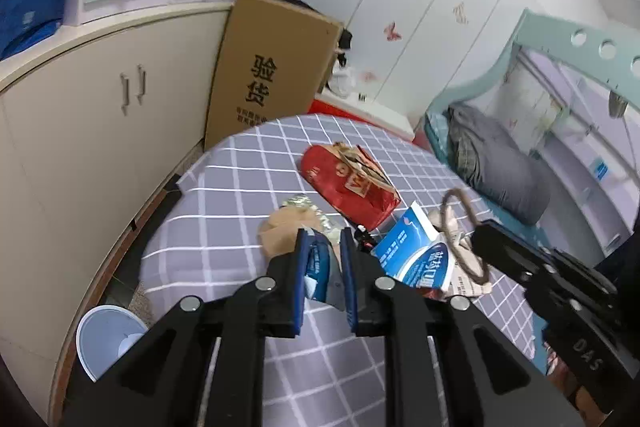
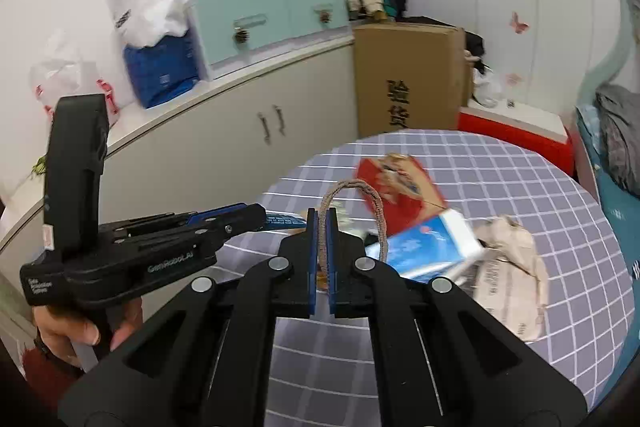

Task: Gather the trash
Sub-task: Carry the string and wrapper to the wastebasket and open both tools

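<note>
My left gripper (image 1: 323,239) is shut on a blue and white packet (image 1: 316,269), held just above the round table's grey checked cloth (image 1: 224,211). Behind it lie tan crumpled paper (image 1: 278,229), a foil scrap (image 1: 299,202), a red bag (image 1: 348,187) and a blue and white box (image 1: 416,251). My right gripper (image 2: 322,217) is shut on a brown cord loop (image 2: 378,205), lifted over the box (image 2: 432,243) and the red bag (image 2: 400,187). In the right wrist view, a hand (image 2: 68,335) holds the left gripper (image 2: 262,215).
A pale blue bin (image 1: 108,339) stands on the floor at the table's near left. A tall cardboard box (image 1: 264,75) and a cream cabinet (image 1: 100,131) stand behind the table. More crumpled paper (image 2: 508,267) lies right of the box. A bed (image 1: 500,167) is at right.
</note>
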The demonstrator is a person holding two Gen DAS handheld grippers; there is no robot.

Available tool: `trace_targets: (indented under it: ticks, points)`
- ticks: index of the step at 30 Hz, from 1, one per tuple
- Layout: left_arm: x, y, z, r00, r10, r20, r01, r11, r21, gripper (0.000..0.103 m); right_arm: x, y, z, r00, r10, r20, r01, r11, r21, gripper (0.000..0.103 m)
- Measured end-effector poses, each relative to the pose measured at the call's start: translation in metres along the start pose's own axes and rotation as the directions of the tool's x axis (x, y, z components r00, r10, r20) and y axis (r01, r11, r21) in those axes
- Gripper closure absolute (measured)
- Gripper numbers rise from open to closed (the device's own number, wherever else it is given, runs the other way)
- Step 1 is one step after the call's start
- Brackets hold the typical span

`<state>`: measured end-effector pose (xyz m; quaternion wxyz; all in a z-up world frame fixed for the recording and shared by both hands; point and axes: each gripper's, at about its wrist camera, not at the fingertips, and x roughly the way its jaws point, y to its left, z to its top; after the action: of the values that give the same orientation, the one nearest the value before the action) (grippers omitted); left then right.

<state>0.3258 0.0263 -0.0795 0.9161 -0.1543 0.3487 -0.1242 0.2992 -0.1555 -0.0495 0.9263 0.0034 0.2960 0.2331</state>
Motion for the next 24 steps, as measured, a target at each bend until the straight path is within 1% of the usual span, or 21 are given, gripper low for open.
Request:
trace_targets:
  ticks: [5,7,9,10,11,12,13,15,16,17,19,20,22,23,24]
  points:
    - [-0.047,0.036,-0.015,0.998,0.012,0.066,-0.008,0.998,-0.069,0.088,0.012,0.056,0.001,0.996,0.087,-0.034,-0.088,0.995,-0.055,0.099]
    - [-0.071,0.062,-0.026,0.994,0.033,0.1,-0.022,0.994,-0.111,0.088,0.02,0.077,-0.001,0.991,0.124,-0.057,-0.128,0.989,-0.072,0.099]
    - [-0.087,0.084,-0.037,0.99,0.08,0.118,-0.063,0.988,-0.141,0.088,0.033,0.106,-0.007,0.98,0.175,-0.1,-0.184,0.979,-0.093,0.099]
    - [-0.093,0.094,-0.044,0.986,0.108,0.124,-0.088,0.984,-0.152,0.088,0.037,0.115,-0.009,0.976,0.185,-0.111,-0.196,0.976,-0.1,0.099]
    - [-0.101,0.11,-0.054,0.98,0.152,0.126,-0.13,0.977,-0.168,0.088,0.045,0.129,-0.013,0.971,0.2,-0.134,-0.216,0.97,-0.112,0.099]
    - [-0.105,0.121,-0.06,0.977,0.174,0.122,-0.15,0.972,-0.181,0.088,0.053,0.143,-0.019,0.963,0.218,-0.157,-0.238,0.963,-0.122,0.099]
    - [-0.109,0.138,-0.07,0.972,0.205,0.111,-0.179,0.961,-0.209,0.088,0.061,0.155,-0.023,0.956,0.234,-0.178,-0.258,0.958,-0.127,0.099]
    - [-0.111,0.166,-0.085,0.967,0.239,0.083,-0.211,0.944,-0.253,0.088,0.083,0.184,-0.036,0.933,0.268,-0.241,-0.306,0.942,-0.137,0.099]
    - [-0.11,0.183,-0.094,0.963,0.264,0.063,-0.236,0.93,-0.281,0.088,0.09,0.193,-0.042,0.924,0.278,-0.261,-0.321,0.937,-0.139,0.099]
    - [-0.109,0.195,-0.101,0.957,0.287,0.045,-0.261,0.917,-0.3,0.088,0.105,0.207,-0.051,0.911,0.288,-0.295,-0.34,0.93,-0.143,0.099]
    - [-0.104,0.221,-0.115,0.945,0.326,0.01,-0.304,0.891,-0.336,0.088,0.126,0.227,-0.066,0.893,0.291,-0.344,-0.358,0.922,-0.149,0.099]
    - [-0.101,0.236,-0.124,0.94,0.341,-0.014,-0.323,0.875,-0.359,0.088,0.143,0.239,-0.076,0.88,0.287,-0.379,-0.365,0.918,-0.153,0.099]
    - [-0.091,0.266,-0.14,0.932,0.356,-0.063,-0.35,0.844,-0.406,0.088,0.166,0.255,-0.093,0.859,0.279,-0.429,-0.374,0.915,-0.152,0.099]
    - [-0.087,0.277,-0.146,0.929,0.361,-0.082,-0.36,0.833,-0.421,0.088,0.185,0.264,-0.106,0.84,0.278,-0.466,-0.382,0.913,-0.145,0.099]
    - [-0.083,0.288,-0.152,0.922,0.372,-0.103,-0.379,0.819,-0.431,0.088,0.196,0.268,-0.112,0.831,0.275,-0.484,-0.384,0.913,-0.139,0.099]
